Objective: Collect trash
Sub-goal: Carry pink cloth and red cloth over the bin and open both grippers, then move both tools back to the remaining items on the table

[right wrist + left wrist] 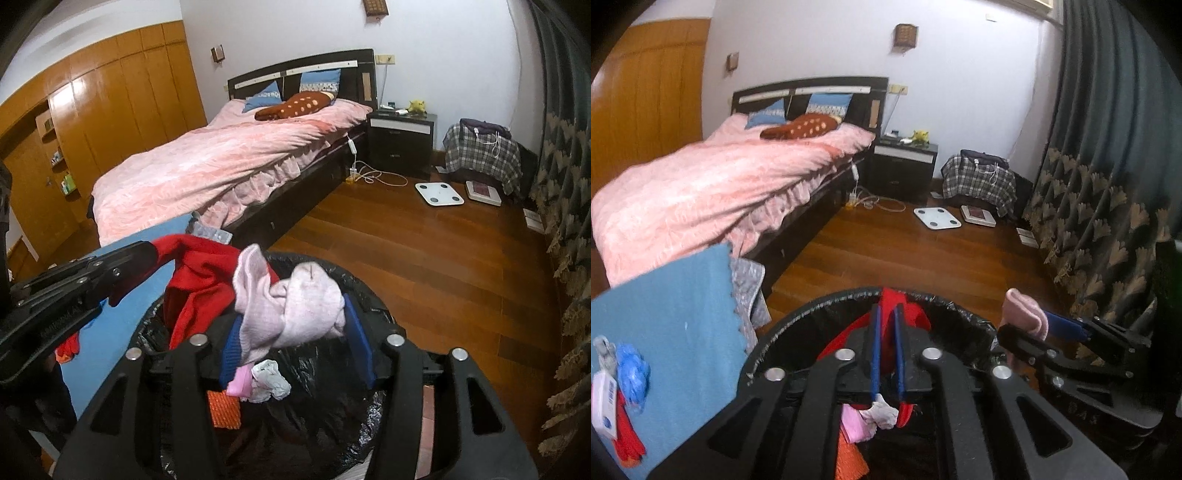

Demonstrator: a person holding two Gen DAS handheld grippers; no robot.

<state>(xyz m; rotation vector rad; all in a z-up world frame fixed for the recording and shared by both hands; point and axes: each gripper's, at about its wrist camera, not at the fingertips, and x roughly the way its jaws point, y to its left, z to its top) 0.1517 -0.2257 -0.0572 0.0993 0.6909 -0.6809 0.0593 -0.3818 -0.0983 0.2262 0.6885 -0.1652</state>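
Note:
A round bin with a black bag liner (pixel 812 306) (pixel 373 301) sits right below both grippers. My left gripper (pixel 886 310) (pixel 147 254) is shut on a red cloth (pixel 908 314) (pixel 199 277), which hangs over the bin's mouth. My right gripper (pixel 291 314) (pixel 1027 325) is shut on a pale pink sock-like cloth (pixel 291 306) (pixel 1023 310) above the bin's right side. Inside the bin lie a crumpled white tissue (pixel 269 380) (pixel 882 413), a pink scrap (pixel 238 384) and an orange mesh piece (pixel 223 408).
A blue cloth-covered surface (pixel 683 314) left of the bin holds a blue wad (pixel 633 373), a white card (pixel 604 402) and a red scrap (pixel 628 439). A pink-covered bed (pixel 221 158) stands behind. A white scale (pixel 439 194), nightstand (pixel 400 142) and patterned curtain (pixel 565 221) edge the wooden floor (pixel 424 258).

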